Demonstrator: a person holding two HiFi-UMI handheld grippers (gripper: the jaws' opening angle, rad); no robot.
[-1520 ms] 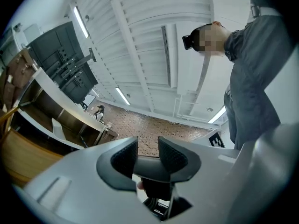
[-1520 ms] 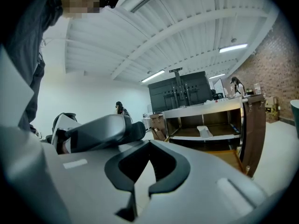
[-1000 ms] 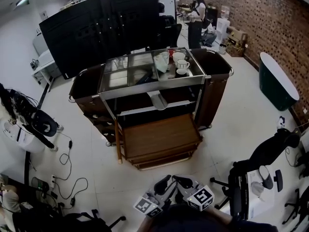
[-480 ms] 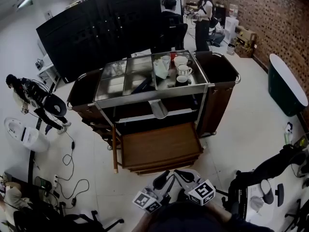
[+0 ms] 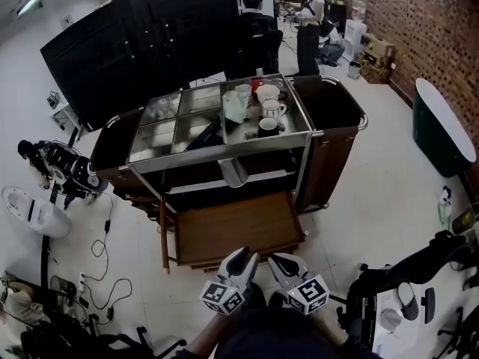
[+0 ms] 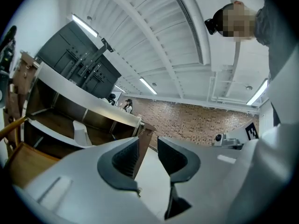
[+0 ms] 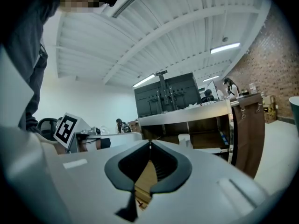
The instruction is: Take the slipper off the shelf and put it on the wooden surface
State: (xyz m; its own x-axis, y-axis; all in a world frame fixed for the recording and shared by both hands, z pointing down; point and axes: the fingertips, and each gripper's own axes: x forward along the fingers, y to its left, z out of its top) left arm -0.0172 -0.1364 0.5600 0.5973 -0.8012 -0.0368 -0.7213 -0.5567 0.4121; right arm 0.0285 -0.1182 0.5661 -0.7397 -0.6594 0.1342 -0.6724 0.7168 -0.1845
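A white slipper (image 5: 232,172) lies on the cart's middle shelf, under the metal top; it also shows in the left gripper view (image 6: 81,132) and the right gripper view (image 7: 184,140). Below it the wooden surface (image 5: 239,226) juts out toward me. Both grippers hang side by side just short of its front edge. My left gripper (image 5: 238,264) stands partly open, a narrow gap between its jaws (image 6: 147,146) and nothing in it. My right gripper (image 5: 283,266) is shut, tips touching (image 7: 149,146), holding nothing.
Cups and a pitcher (image 5: 268,111) stand on the cart's metal top (image 5: 179,126). Brown bags (image 5: 337,126) hang at both cart ends. An office chair (image 5: 404,275) is at my right, cables (image 5: 97,253) on the floor at left, a dark tub (image 5: 441,137) far right.
Both grippers have risen into view and moved forward to the wooden surface's front edge. The cart sits a little further left in the view.
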